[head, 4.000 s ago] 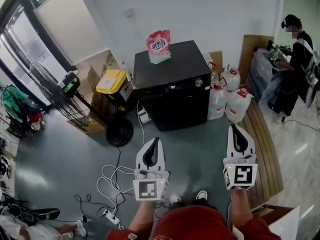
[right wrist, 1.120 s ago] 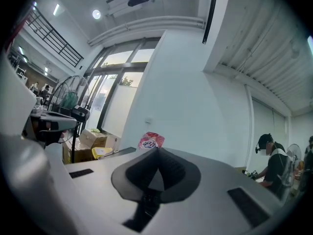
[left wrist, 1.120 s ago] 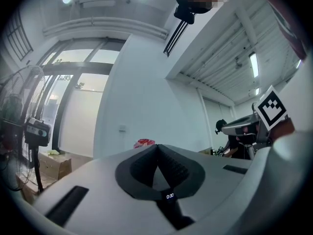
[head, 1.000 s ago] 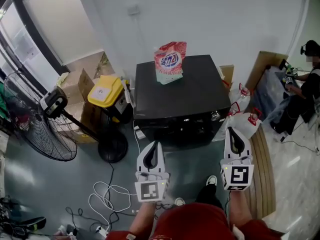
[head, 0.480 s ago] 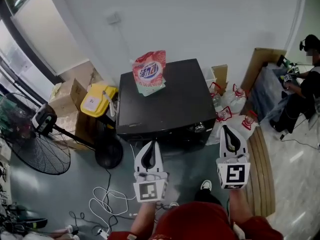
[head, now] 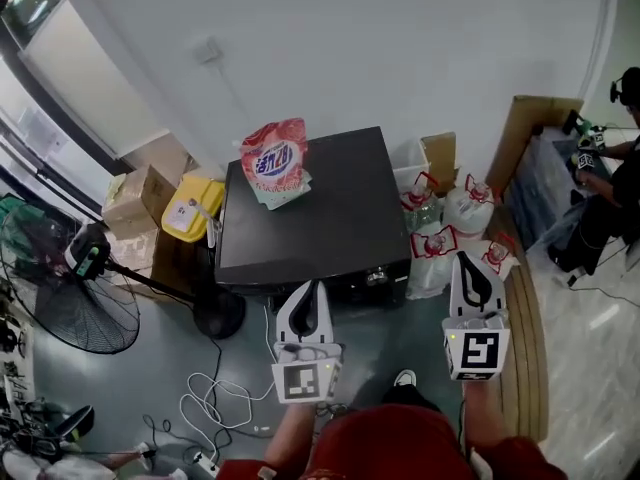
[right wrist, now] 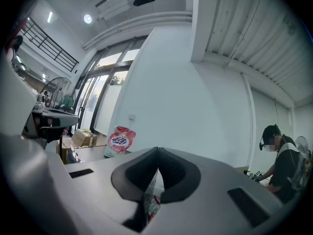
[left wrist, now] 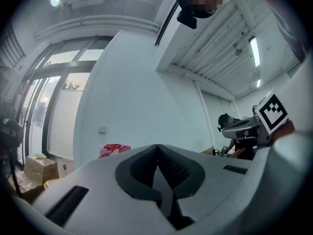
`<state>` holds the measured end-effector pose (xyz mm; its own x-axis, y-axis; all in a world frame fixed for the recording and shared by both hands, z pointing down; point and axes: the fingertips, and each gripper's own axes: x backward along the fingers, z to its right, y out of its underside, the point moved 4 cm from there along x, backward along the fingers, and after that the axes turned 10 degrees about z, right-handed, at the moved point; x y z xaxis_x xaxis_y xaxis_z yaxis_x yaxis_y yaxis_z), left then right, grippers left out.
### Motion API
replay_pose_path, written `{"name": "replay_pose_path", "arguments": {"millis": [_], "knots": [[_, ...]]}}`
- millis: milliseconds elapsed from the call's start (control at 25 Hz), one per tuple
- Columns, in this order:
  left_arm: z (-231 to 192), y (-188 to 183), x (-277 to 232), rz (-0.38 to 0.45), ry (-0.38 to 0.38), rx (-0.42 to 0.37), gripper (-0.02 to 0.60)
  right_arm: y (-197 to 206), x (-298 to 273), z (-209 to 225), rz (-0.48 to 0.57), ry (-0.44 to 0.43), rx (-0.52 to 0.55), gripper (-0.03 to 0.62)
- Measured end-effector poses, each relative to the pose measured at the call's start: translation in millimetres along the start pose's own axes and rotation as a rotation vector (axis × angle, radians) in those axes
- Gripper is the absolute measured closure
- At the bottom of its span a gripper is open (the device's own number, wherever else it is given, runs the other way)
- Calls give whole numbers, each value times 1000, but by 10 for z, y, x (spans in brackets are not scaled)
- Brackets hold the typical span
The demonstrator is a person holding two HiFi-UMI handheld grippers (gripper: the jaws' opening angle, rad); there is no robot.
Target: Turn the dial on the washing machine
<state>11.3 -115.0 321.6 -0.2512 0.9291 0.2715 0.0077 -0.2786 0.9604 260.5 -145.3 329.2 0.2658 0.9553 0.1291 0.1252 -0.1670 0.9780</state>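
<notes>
A black box-shaped washing machine (head: 310,223) is standing mid-frame on the grey floor (head: 140,378), against the white wall (head: 380,58). Its small silver dial (head: 377,277) is facing the white left gripper (head: 313,288) and white right gripper (head: 462,258), which are hovering below it, both empty with jaws pressed together.

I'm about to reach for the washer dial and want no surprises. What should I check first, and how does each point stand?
1. Dial in view on the washing machine front: ok.
2. Right gripper jaws open for the dial: not ok, shut and empty.
3. Right gripper at the dial: not ok, apart from it, off to its right.
4. Left gripper out of the way: ok, shut, empty, left of the dial.
5. Dial's setting readable: cannot tell, too small.
</notes>
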Motion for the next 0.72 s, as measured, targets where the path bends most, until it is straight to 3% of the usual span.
{"name": "replay_pose_path", "arguments": {"millis": [240, 440, 720], "knots": [[54, 19, -111, -9, -74, -50, 572, 152, -231, 155, 29, -60, -31, 585], [-210, 55, 0, -19, -114, -87, 572, 222, -332, -125, 20, -93, -39, 585], [-470, 60, 210, 14, -97, -76, 572, 167, -389, -569, 35, -109, -18, 585]]}}
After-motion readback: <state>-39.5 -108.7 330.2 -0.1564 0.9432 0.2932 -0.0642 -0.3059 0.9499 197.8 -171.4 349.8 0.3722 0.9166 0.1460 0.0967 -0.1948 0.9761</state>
